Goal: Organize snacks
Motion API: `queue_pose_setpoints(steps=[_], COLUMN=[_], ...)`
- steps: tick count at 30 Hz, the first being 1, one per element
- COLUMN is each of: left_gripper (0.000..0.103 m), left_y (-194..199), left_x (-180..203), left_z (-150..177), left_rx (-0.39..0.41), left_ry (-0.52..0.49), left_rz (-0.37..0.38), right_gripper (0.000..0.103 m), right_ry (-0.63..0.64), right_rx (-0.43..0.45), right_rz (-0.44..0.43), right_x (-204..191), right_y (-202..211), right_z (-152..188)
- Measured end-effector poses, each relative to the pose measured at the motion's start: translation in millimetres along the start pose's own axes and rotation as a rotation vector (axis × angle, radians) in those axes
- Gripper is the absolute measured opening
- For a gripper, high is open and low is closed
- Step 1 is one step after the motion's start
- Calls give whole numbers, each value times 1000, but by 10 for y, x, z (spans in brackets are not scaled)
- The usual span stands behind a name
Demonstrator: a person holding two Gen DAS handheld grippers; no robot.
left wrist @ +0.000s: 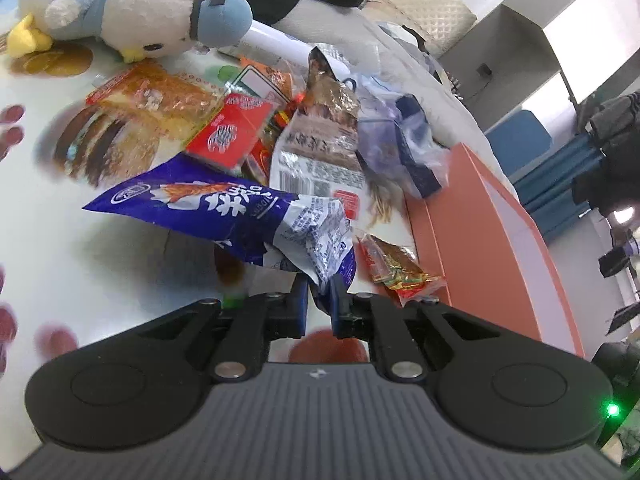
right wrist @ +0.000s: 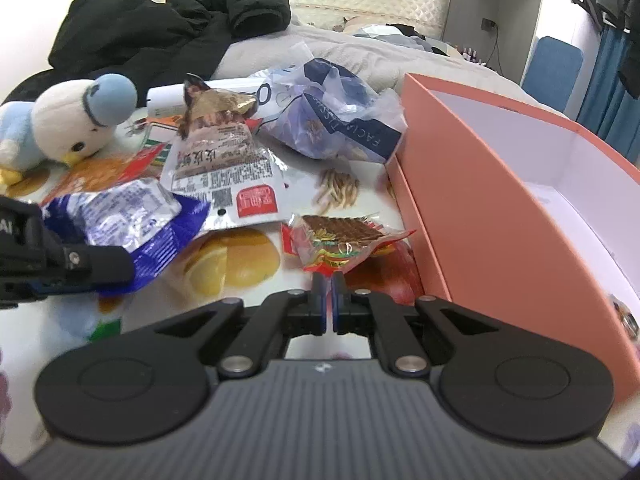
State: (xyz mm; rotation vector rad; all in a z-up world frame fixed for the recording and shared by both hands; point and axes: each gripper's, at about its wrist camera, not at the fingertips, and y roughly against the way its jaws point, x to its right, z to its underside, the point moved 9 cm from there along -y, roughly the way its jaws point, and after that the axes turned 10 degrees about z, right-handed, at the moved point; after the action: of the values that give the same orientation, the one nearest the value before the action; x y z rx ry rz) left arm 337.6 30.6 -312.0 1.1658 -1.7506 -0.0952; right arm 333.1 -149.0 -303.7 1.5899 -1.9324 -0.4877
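An open orange box [right wrist: 480, 216] stands at the table's [right wrist: 248, 284] right edge, beside the snack pile. The left gripper [left wrist: 320, 296] is clamped on a crumpled blue bag [left wrist: 224, 208], lifted clear of the pile. The right gripper [right wrist: 329, 292] pinches the red packet's [right wrist: 340, 240] edge, just beside the box.

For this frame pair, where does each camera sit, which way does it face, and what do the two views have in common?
Left wrist: on the left gripper, angled down over the table; its own fingers pinch the blue snack bag.
Right wrist: on the right gripper, facing the bed; its fingers pinch the small red snack packet, and the left gripper shows at left.
Shared: both packets, the plush bird, the open orange box.
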Motion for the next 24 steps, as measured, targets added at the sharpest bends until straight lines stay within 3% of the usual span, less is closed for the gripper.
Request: queue_pose_setpoints(steps=[10,17,24], left_gripper=[12,12,12], left_y=[551,938,1194], left_x=[132,88,-89], left_z=[612,993,1116], left_rx=[-10,-12,-10], left_ry=[-19,27,69], left_rz=[12,-3,-59], right_gripper=[6,5,6], right_ry=[39,105,132], right_rx=[-15,-26,-78], right_rz=[-45,-115,-192], right_x=[130,173,189], right_y=[663,1139,1318], right_z=[376,697,894])
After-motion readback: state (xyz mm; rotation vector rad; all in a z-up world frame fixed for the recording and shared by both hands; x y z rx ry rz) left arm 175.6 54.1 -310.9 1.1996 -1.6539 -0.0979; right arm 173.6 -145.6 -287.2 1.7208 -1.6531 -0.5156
